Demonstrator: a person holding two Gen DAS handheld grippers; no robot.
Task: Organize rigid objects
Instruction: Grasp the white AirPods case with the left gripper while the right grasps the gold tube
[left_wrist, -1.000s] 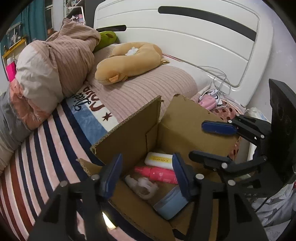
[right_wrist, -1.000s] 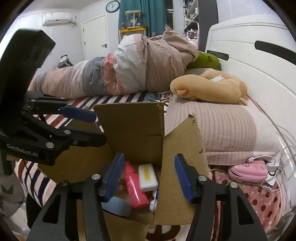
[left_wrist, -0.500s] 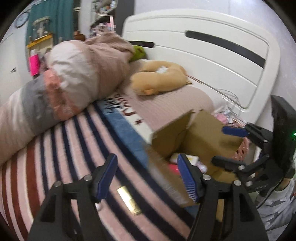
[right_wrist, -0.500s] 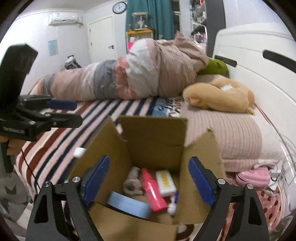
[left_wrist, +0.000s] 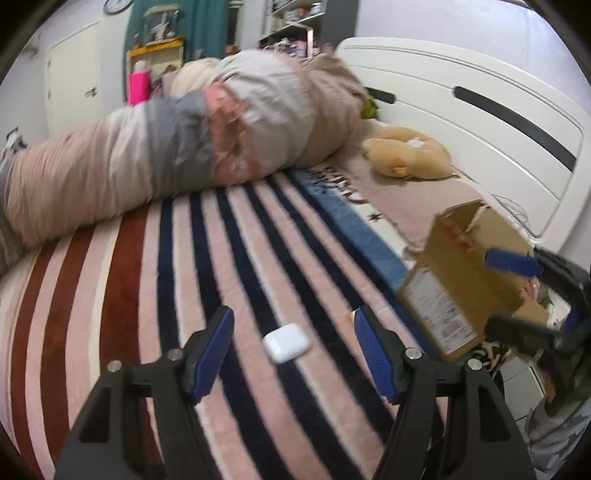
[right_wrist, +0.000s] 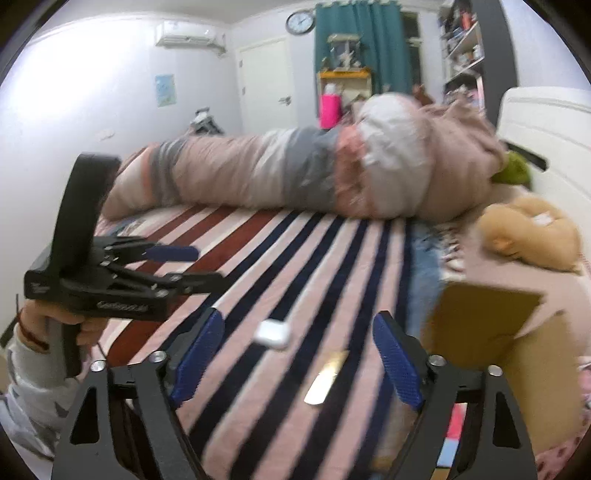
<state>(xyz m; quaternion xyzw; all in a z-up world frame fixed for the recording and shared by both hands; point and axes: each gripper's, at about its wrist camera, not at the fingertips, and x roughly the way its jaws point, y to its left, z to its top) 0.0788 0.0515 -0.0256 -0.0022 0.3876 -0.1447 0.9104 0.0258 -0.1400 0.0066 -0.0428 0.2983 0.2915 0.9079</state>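
Observation:
A small white earbud case (left_wrist: 286, 342) lies on the striped blanket, just ahead of my open, empty left gripper (left_wrist: 291, 350) and between its fingers. It also shows in the right wrist view (right_wrist: 272, 333), ahead of my open, empty right gripper (right_wrist: 295, 363). A flat gold strip (right_wrist: 325, 378) lies on the blanket between the right fingers. The open cardboard box (left_wrist: 461, 280) stands at the right; in the right wrist view the box (right_wrist: 491, 332) is at the right too. My left gripper (right_wrist: 177, 266) appears at the left there, open.
A rolled quilt (left_wrist: 184, 147) lies across the far side of the bed. A tan plush toy (left_wrist: 410, 155) rests on the pink pillow by the white headboard (left_wrist: 480, 110). The right gripper (left_wrist: 517, 291) shows at the right edge.
Both grippers have swung left, away from over the box to above the striped blanket. The earbud case and gold strip have come into view. Both stay open.

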